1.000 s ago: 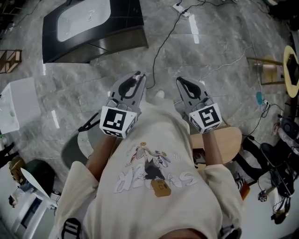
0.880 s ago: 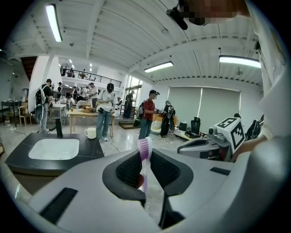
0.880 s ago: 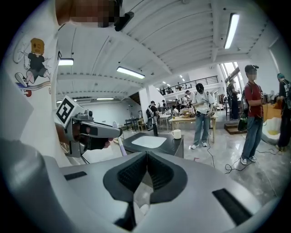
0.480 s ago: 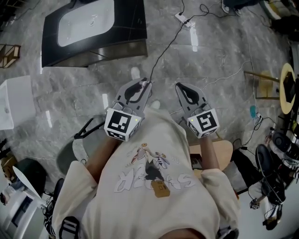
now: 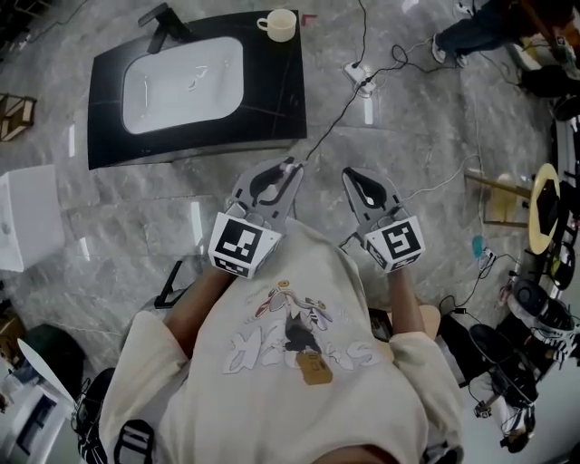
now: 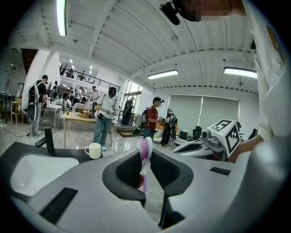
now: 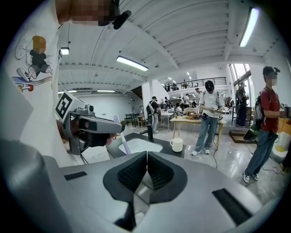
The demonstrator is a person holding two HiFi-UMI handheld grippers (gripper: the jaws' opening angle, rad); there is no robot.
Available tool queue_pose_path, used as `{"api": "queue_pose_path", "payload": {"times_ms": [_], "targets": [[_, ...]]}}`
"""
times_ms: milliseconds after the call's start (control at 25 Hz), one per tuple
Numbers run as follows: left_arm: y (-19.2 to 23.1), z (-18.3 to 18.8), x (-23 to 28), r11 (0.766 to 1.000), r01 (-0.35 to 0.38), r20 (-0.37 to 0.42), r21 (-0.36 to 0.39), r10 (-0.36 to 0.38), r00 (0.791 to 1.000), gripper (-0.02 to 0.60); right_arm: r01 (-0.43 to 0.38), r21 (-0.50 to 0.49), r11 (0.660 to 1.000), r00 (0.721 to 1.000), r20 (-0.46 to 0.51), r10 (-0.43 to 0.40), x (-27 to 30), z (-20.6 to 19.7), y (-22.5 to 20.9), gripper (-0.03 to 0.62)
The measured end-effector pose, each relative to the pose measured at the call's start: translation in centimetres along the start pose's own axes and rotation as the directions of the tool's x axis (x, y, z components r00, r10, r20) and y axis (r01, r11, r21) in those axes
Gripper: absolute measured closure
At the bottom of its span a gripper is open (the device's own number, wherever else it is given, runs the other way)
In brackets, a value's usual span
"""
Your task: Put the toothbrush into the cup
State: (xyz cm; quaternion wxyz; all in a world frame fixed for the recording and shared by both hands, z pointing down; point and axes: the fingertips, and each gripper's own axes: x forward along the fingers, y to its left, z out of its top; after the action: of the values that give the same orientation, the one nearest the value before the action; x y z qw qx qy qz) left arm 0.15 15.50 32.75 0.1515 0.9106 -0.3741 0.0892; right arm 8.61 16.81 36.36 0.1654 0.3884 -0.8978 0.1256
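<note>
Toothbrush, slim pink-and-white plastic (image 6: 144, 157), stands upright, pinched between the narrow jaws of the left hand-held gripper (image 6: 145, 170); the right hand-held gripper (image 7: 146, 170) is closed on nothing. White ceramic cup (image 5: 279, 24) sits at the far edge of the black worktop (image 5: 272, 100), well apart from both. Risk: the thin handle could pivot in the grip, so the brush strikes the rim and tips the cup.

Open workshop-style lab hall, strip lights (image 6: 60, 18) glowing overhead, people (image 6: 107, 117) standing around worktables (image 6: 76, 117) below a railed mezzanine (image 6: 88, 78), cables (image 5: 331, 109) trailing over polished stone floor (image 5: 408, 127), sink counter (image 5: 272, 100) sitting mid-floor
</note>
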Motion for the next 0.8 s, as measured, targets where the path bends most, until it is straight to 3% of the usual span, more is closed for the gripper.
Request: {"api": "queue_pose_path", "payload": {"times_ms": [360,800], "targets": [[12.3,2.4,3.3,1.0,-0.009,0.006,-0.008,0.009,1.0,0.514,0.012,-0.03,0.999,0.999,-0.034,-0.013,10.7,3.7,-2.3,0.577],[16.9,2.0,5.8,0.996,-0.057,-0.024,-0.075,0.055,0.998,0.514,-0.035,-0.017,0.999,0.997,-0.072,0.033,14.7,4.2,-4.2,0.577]]}}
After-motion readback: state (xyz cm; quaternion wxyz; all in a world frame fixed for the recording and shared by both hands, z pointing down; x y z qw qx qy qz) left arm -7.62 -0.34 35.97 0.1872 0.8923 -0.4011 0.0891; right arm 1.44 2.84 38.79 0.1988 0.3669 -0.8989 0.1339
